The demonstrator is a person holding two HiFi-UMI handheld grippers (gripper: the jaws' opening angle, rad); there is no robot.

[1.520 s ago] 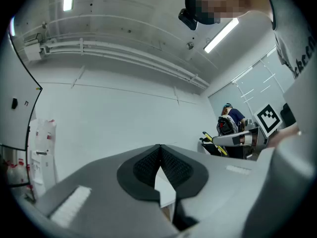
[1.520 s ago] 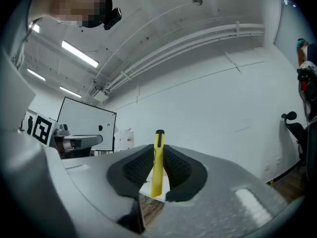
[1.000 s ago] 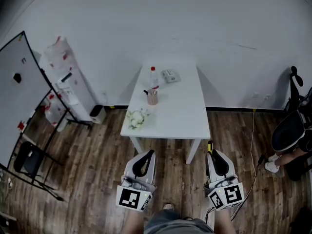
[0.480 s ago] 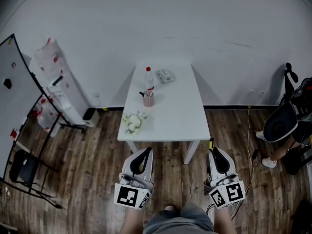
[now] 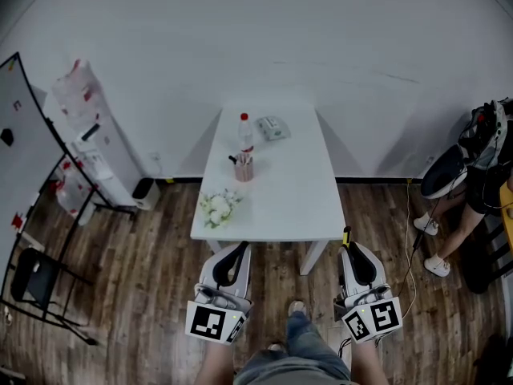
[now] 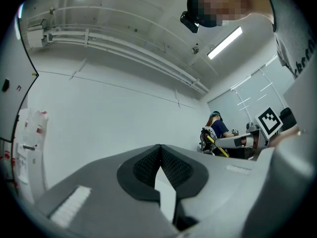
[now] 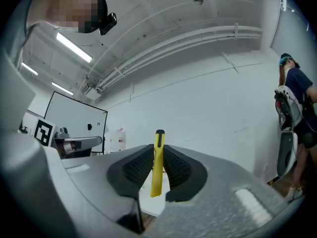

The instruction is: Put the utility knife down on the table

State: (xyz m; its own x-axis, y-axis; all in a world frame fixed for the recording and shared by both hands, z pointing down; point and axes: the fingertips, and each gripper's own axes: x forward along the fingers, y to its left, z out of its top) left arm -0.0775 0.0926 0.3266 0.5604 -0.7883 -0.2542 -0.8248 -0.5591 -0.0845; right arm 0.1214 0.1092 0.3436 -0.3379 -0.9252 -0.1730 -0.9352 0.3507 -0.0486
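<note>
A yellow utility knife [image 7: 157, 163] with a black tip stands upright between the jaws of my right gripper [image 7: 157, 155], which is shut on it. In the head view its tip [image 5: 346, 236] pokes out past the right gripper [image 5: 353, 257], just short of the white table's [image 5: 288, 199] near edge. My left gripper [image 5: 238, 255] hangs at the table's near left corner, shut with nothing in it; its pads [image 6: 171, 166] meet in the left gripper view.
On the table stand a white flower bunch [image 5: 218, 208], a pen cup [image 5: 243, 168], a red-capped bottle [image 5: 245, 130] and a small box [image 5: 272, 127]. A whiteboard [image 5: 16, 159] stands left. A seated person [image 5: 481, 175] is at right. My shoe [image 5: 296, 308] shows below.
The table has drawn a little nearer to both grippers. The person at right has shifted, and a foot has come forward between the grippers. The grip on the knife is unchanged.
</note>
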